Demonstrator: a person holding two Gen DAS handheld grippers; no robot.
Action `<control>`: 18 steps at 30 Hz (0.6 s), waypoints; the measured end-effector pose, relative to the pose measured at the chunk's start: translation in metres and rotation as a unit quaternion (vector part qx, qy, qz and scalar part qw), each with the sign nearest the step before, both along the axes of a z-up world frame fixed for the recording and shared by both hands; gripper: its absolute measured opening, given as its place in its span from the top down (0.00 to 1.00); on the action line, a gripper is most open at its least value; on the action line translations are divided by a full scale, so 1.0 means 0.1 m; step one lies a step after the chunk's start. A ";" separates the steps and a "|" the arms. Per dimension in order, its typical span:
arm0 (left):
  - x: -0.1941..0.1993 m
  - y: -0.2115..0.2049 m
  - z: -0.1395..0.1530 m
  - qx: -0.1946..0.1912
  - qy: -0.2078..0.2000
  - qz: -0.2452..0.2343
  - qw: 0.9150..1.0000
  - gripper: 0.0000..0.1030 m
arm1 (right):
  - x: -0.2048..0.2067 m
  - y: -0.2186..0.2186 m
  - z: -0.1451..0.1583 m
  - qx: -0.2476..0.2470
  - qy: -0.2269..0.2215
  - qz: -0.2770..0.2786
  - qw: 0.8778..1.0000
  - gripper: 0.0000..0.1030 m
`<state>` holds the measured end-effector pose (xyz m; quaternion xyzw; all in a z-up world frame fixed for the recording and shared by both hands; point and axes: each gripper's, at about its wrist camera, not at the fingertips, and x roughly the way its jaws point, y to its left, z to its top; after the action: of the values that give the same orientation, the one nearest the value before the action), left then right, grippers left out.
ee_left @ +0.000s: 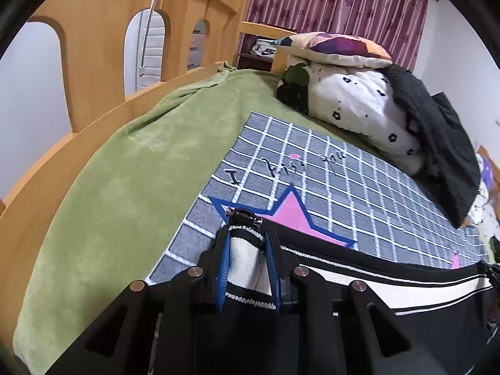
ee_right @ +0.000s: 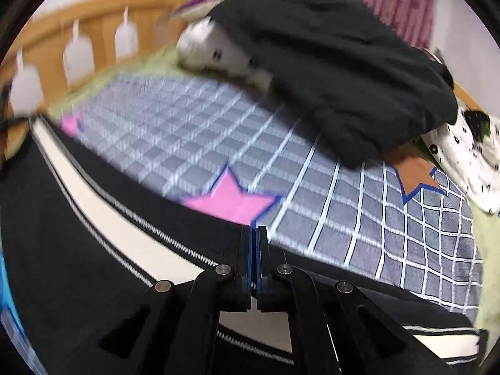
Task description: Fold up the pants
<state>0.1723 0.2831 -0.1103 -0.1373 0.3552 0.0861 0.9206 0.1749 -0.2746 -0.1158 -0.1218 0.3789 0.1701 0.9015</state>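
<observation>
Black pants (ee_left: 406, 284) with a white side stripe hang stretched between both grippers, above a grey grid mat (ee_left: 359, 193) with pink stars that lies on the green blanket (ee_left: 118, 181). Left gripper (ee_left: 247, 243) is clenched on a bunched bit of the stripe, with a small metal toggle (ee_left: 243, 215) poking out past the fingertips. Right gripper (ee_right: 253, 234) has its jaws pressed together at the pants' black edge (ee_right: 93, 250); cloth passes under and around the fingers, so it looks like a pinch on the fabric, though motion blur makes that hard to confirm. Stripe runs off leftward in the right wrist view toward the other end. Behind the mat: a white flowered quilt (ee_left: 353, 103) with a pillow (ee_left: 340, 47) on top and a dark garment (ee_right: 328, 62) draped over it. Wooden rail (ee_left: 103, 47) on the far side, maroon curtain (ee_left: 328, 0) at the back.
</observation>
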 end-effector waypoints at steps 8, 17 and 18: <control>0.22 -0.15 -0.27 0.056 0.057 0.030 0.996 0.70 | 0.23 0.11 -0.42 -0.027 0.019 -0.043 0.999 0.93; 0.14 -0.55 -0.09 0.080 0.025 -0.036 0.996 0.41 | -0.14 -0.97 -0.22 -0.034 0.006 -0.177 0.984 0.70; 0.23 -0.57 -0.19 0.086 0.041 -0.029 0.995 0.41 | -0.08 -1.06 -0.34 -0.042 0.026 -0.189 0.981 0.76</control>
<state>0.1952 0.2262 -0.1292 -0.0434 0.3874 0.0951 0.9160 0.1665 -0.3803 -0.1495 -0.0809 0.4254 -0.0164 0.9012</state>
